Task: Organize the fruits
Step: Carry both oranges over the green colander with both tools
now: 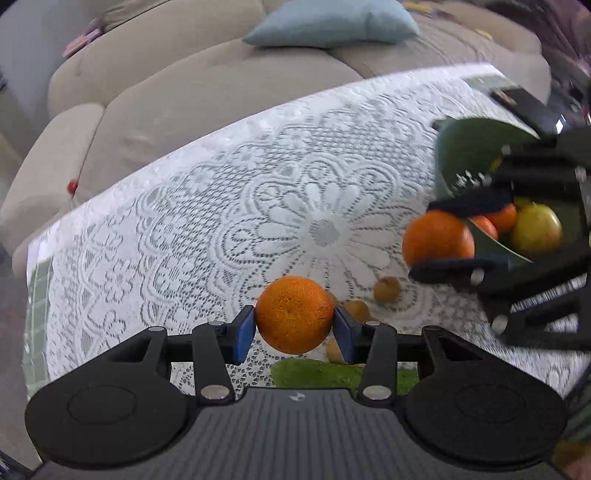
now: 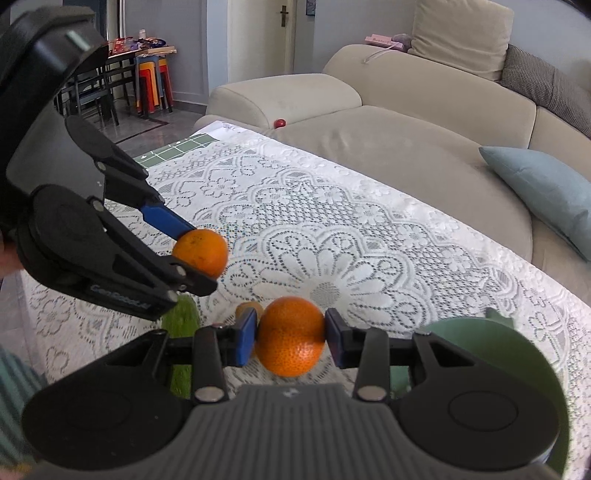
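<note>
Oranges fill both tongs: the left gripper (image 1: 294, 325) is clamped on one orange (image 1: 294, 314) between its blue pads (image 1: 244, 330), held above the lace tablecloth (image 1: 207, 221), with a green patch (image 1: 317, 373) just below it. Small brown fruits (image 1: 386, 290) lie on the cloth just beyond. To the right, the right gripper (image 1: 439, 236) pinches a second orange (image 1: 437, 238) at the rim of the green bowl (image 1: 469, 147), which holds more oranges (image 1: 504, 218) and a yellow fruit (image 1: 537, 227). Farthest off stands the beige sofa (image 1: 177, 88) with a blue cushion (image 1: 332, 24).
</note>
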The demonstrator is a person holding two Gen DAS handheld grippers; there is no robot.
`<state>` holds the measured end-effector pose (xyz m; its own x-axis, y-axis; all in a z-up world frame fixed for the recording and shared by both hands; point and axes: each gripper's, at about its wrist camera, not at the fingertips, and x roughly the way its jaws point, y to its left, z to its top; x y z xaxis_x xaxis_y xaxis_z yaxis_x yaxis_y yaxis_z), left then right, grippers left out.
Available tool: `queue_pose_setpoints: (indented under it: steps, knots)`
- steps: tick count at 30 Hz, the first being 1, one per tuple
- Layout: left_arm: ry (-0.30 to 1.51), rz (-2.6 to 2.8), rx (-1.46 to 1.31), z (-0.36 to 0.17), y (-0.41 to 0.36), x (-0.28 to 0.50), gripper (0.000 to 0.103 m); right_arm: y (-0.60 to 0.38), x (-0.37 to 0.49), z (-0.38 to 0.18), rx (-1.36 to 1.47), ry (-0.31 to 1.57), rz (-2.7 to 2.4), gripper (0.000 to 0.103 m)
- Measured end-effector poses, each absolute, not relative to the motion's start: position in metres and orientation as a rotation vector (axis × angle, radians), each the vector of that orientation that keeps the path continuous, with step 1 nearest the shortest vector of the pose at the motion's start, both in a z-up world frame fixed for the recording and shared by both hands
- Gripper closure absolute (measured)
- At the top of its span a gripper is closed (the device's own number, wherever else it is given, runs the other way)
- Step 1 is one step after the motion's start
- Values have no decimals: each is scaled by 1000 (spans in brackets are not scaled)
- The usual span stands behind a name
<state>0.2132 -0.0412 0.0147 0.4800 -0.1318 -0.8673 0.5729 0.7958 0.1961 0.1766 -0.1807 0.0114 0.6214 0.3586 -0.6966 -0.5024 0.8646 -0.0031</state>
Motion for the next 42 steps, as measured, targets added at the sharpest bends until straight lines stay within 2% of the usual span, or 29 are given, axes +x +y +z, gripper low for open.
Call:
queue_pose_setpoints:
  steps: [12, 23, 36, 42]
  knots:
    - [971, -613, 819, 28, -119, 180, 52, -241, 166, 32, -295, 858, 491, 65]
    - [873, -721, 856, 52, -187, 168, 52, -293, 161, 29, -326, 920, 422, 65]
    - [923, -781, 830, 18, -223, 183, 52, -319, 170, 12, -345, 1008, 395, 65]
    - [940, -735, 826, 0, -228, 206, 52, -319, 176, 17, -341, 978, 401, 65]
